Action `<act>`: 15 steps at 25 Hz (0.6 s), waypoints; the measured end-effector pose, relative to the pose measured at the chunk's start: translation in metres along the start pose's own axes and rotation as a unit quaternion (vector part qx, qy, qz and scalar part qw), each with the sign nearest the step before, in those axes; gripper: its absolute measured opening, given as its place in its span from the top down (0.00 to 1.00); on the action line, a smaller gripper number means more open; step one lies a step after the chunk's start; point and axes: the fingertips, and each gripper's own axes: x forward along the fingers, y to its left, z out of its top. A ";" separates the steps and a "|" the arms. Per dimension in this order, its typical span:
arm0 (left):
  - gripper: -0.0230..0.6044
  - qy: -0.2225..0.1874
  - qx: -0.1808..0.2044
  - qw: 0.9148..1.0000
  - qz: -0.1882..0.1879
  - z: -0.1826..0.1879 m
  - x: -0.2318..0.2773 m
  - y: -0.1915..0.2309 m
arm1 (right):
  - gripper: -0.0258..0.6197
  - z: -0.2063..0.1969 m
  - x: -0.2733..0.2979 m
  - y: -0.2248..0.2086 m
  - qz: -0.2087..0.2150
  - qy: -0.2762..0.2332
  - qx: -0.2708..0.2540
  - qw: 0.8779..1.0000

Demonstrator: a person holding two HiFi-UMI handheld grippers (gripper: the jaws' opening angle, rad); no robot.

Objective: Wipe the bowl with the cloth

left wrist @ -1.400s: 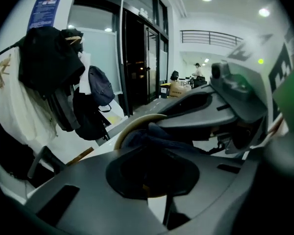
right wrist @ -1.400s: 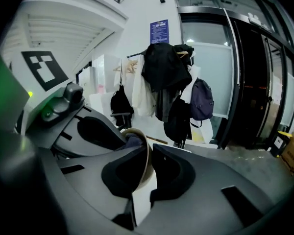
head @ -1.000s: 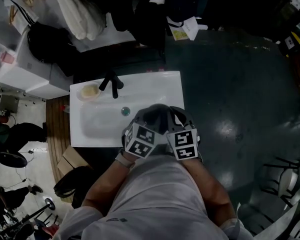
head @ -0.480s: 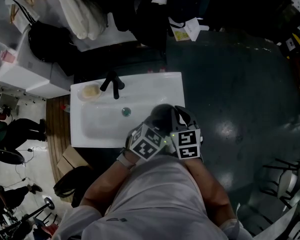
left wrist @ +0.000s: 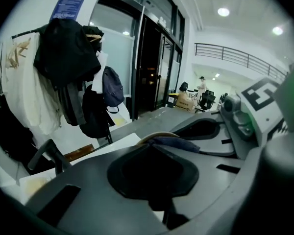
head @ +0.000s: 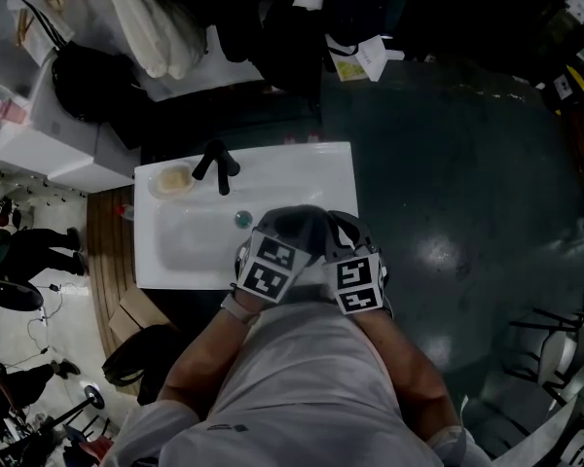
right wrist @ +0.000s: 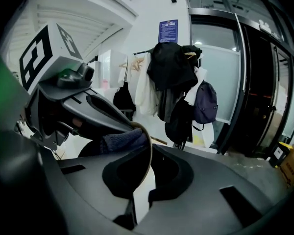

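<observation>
Wiping was in hand over the sink (head: 195, 246): the right gripper (right wrist: 146, 160) pinched the rim of the bowl (head: 297, 224), and the left gripper (left wrist: 154, 148), pressed together on the cloth (left wrist: 179, 144), held it there. Next, I think, turn the bowl.

Sink (head: 175, 253): the left half is bare basin from the drain (head: 241, 219) outward, so there's room to swing a tool in. The back rim is blocked mid-way by the black faucet (head: 217, 163), with a soap dish (head: 173, 179) just beside it. The front-right corner is crowded. Left gripper (left wrist: 157, 142) and right gripper (right wrist: 148, 148) sit side by side, cubes almost touching, with the bowl (head: 300, 220) at their tips (no lane between them). Right of the sink is open dark floor (head: 448, 163). Behind it, hanging coats (head: 273, 37) crowd in. To the left are white boxes (head: 39, 139), with a cardboard box (head: 136, 309) low by the front corner.
</observation>
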 end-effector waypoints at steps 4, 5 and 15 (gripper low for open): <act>0.93 0.015 0.027 1.000 -0.009 -0.008 0.004 -0.006 | 0.91 -0.002 0.000 -0.002 0.003 0.003 0.024 1.000; 0.93 0.021 0.043 0.999 -0.012 -0.010 0.006 -0.009 | 0.91 -0.002 0.000 -0.004 0.002 0.003 0.030 1.000; 0.87 0.037 0.081 0.993 -0.071 -0.020 0.003 -0.041 | 0.91 -0.006 0.000 -0.026 -0.032 0.001 0.050 0.998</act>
